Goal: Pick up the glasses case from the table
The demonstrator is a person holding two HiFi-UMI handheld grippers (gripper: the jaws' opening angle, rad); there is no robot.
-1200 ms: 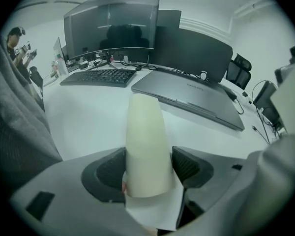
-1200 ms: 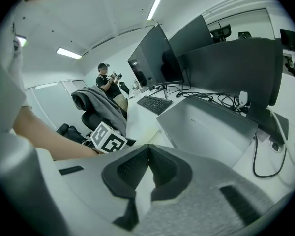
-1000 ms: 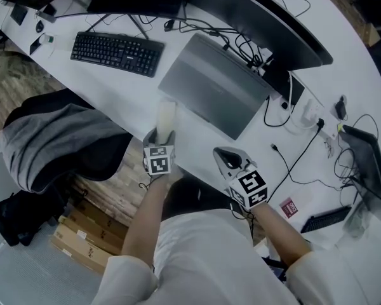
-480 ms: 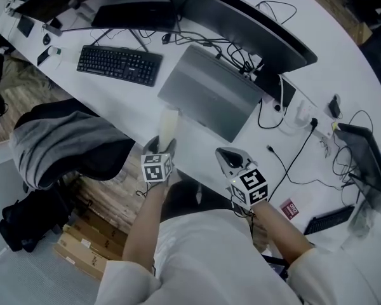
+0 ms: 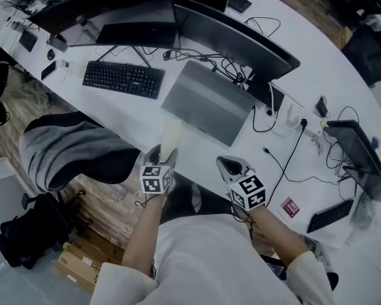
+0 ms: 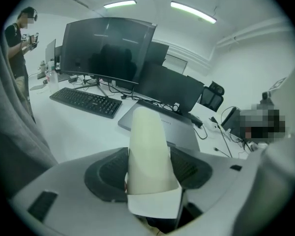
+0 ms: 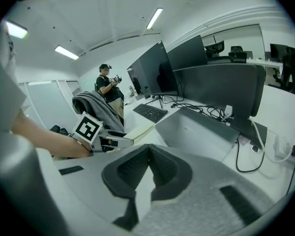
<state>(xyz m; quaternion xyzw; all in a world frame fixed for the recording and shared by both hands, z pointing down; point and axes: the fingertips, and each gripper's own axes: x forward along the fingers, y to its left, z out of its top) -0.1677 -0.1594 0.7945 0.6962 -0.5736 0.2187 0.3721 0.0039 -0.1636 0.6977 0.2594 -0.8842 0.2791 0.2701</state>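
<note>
The left gripper (image 5: 159,155) is clenched on the case (image 5: 170,133), a pale, rounded oblong; in the left gripper view the dark pads (image 6: 107,173) press on its near end from both sides, and the rest of it sticks out forward past the jaws. The case appears to hang in the air over the near edge of the table (image 5: 117,110), just in front of the closed laptop (image 5: 208,100) and well apart from the keyboard (image 5: 122,79); nothing shows beneath it touching it. The right gripper (image 5: 229,165) hovers beside the left one over the table edge with its jaws closed together on nothing. Judged from this, the pick-up is at its last step: the grasp is made and the case looks free of the table, so the task is all but done. What is left calls only for a steady hold, since the grip sits at one end and the long free end could lever the case loose if the hand tips or jerks; the right gripper has no part to play
</note>
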